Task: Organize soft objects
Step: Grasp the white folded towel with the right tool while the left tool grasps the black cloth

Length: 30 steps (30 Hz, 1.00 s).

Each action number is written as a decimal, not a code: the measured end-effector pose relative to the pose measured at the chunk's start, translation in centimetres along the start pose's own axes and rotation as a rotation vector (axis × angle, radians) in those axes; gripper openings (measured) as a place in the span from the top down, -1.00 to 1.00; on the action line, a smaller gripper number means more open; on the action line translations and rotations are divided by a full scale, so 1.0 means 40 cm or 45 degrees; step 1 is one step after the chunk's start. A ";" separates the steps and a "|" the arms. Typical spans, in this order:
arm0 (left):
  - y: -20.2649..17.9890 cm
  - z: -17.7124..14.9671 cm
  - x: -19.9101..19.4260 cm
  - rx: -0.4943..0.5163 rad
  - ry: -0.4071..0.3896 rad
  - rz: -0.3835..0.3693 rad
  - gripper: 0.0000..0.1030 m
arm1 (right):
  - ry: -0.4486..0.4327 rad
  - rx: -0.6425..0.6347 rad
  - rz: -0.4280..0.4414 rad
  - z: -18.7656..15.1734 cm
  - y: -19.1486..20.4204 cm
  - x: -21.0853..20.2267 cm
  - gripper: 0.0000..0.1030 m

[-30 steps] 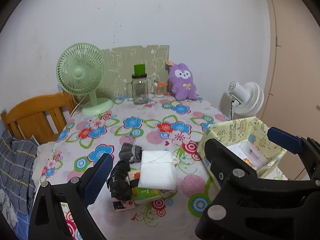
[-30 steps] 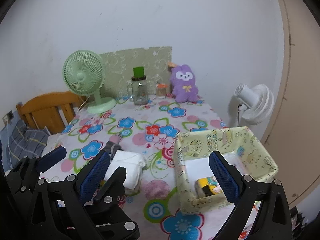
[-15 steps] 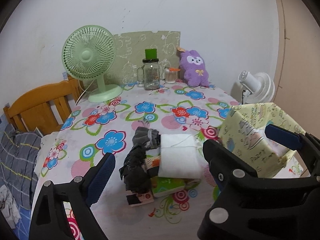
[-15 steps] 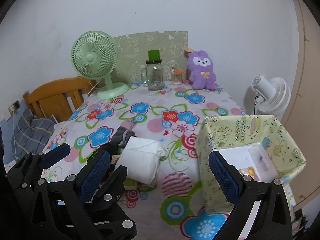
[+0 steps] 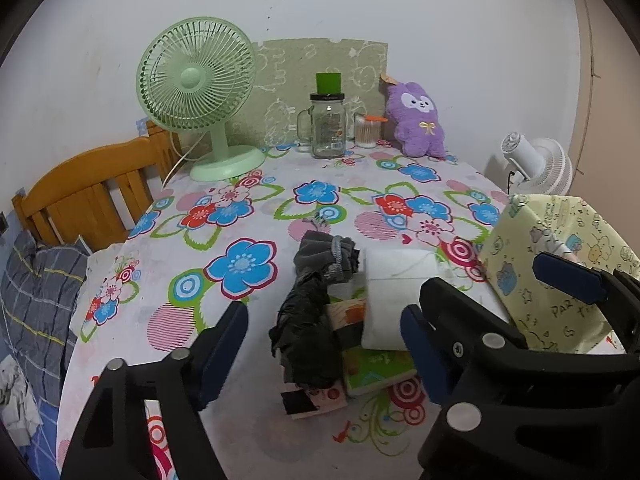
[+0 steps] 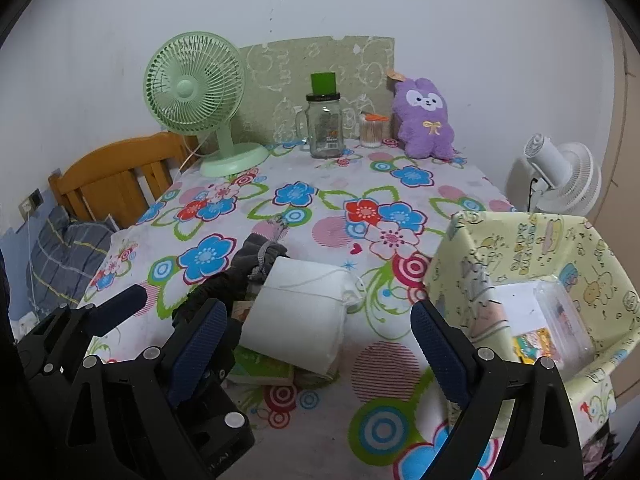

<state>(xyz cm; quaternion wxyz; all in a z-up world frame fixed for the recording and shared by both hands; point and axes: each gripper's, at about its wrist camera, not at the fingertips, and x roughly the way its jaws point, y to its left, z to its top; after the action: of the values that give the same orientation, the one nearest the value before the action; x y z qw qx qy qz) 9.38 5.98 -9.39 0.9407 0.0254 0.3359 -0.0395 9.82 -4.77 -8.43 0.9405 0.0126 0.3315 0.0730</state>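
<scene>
You had both grippers low over the near edge of the flowered table (image 5: 256, 208), side by side, and the heap of soft things lay straight ahead of them. In the left wrist view the left gripper (image 5: 320, 330) framed the black crumpled cloth (image 5: 306, 332), which sat directly between its fingers and a little beyond the tips; its jaws were closing but pressed on nothing yet. The right gripper (image 6: 320, 330) stood wide apart, narrowing only slightly, with the white folded pad (image 6: 300, 308) dead ahead in its gap and nothing held. So the left hand was the nearer one for the black cloth, the right for the white pad. The black cloth ran lengthwise away from you, towards the grey rolled sock (image 5: 328, 256) that touched its far end, so a pinch across its width looked the natural one. It was limp, wrinkled and dark, lying over the edge of a green booklet (image 5: 376, 368) and a small card beneath. The white pad was a plump, smooth rectangle with a thin thread across it, resting partly on the same booklet and just beside the cloth. To the right, near the pad but apart from it, stood the yellow patterned box (image 6: 532, 256), already holding a clear packet.
</scene>
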 end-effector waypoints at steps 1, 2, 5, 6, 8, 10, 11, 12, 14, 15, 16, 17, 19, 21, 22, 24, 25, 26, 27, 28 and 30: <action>0.005 0.000 0.007 -0.003 0.007 0.000 -0.44 | 0.004 -0.003 0.002 0.001 0.005 0.009 -0.85; 0.009 0.000 0.013 -0.008 0.016 -0.006 -0.37 | 0.008 -0.003 0.003 0.001 0.006 0.013 -0.85; 0.023 -0.001 0.032 -0.031 0.043 -0.036 -0.18 | 0.023 -0.002 0.008 0.003 0.014 0.035 -0.85; 0.028 -0.002 0.041 -0.040 0.053 -0.042 -0.12 | 0.028 -0.002 0.009 0.004 0.015 0.040 -0.85; 0.031 -0.003 0.051 -0.045 0.063 -0.042 -0.03 | 0.042 -0.003 0.011 0.004 0.019 0.054 -0.85; 0.035 -0.004 0.063 -0.049 0.071 -0.041 0.04 | 0.055 -0.003 0.007 0.003 0.022 0.068 -0.85; 0.038 -0.005 0.068 -0.052 0.076 -0.040 0.11 | 0.061 -0.002 0.008 0.002 0.022 0.074 -0.85; 0.039 -0.005 0.072 -0.056 0.080 -0.038 0.15 | 0.069 0.002 0.008 0.002 0.022 0.079 -0.85; 0.044 -0.005 0.081 -0.063 0.090 -0.035 0.20 | 0.082 0.012 0.011 0.004 0.021 0.093 -0.85; 0.045 -0.003 0.086 -0.065 0.094 -0.031 0.25 | 0.090 0.016 0.011 0.004 0.021 0.101 -0.85; 0.047 -0.003 0.091 -0.067 0.098 -0.031 0.27 | 0.094 0.015 0.012 0.005 0.022 0.107 -0.85; 0.049 -0.004 0.095 -0.069 0.103 -0.035 0.34 | 0.098 0.014 0.013 0.006 0.023 0.112 -0.85; 0.050 -0.007 0.102 -0.071 0.104 -0.049 0.41 | 0.107 0.006 0.013 0.007 0.027 0.123 -0.85; 0.048 -0.010 0.105 -0.056 0.094 -0.041 0.48 | 0.114 -0.001 0.012 0.007 0.031 0.134 -0.85; 0.048 -0.009 0.105 -0.051 0.093 -0.040 0.49 | 0.118 -0.002 0.011 0.007 0.033 0.140 -0.85; 0.047 -0.008 0.109 -0.045 0.092 -0.036 0.53 | 0.126 0.001 0.010 0.008 0.032 0.150 -0.85; 0.047 -0.008 0.112 -0.042 0.092 -0.029 0.54 | 0.132 0.006 0.006 0.009 0.032 0.157 -0.85; 0.048 -0.007 0.115 -0.042 0.093 -0.023 0.54 | 0.138 0.013 0.000 0.009 0.030 0.165 -0.85; 0.048 -0.007 0.117 -0.039 0.092 -0.015 0.54 | 0.142 0.018 -0.004 0.010 0.029 0.170 -0.85; 0.046 -0.007 0.119 -0.034 0.091 -0.006 0.55 | 0.150 0.026 -0.012 0.010 0.025 0.178 -0.85; 0.042 -0.009 0.122 -0.021 0.089 0.007 0.55 | 0.164 0.037 -0.023 0.010 0.022 0.190 -0.85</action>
<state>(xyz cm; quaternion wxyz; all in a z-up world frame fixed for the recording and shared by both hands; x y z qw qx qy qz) 13.09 7.41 -12.71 0.9287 0.0198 0.3689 -0.0332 15.80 -2.78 -12.78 0.9175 0.0185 0.3926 0.0606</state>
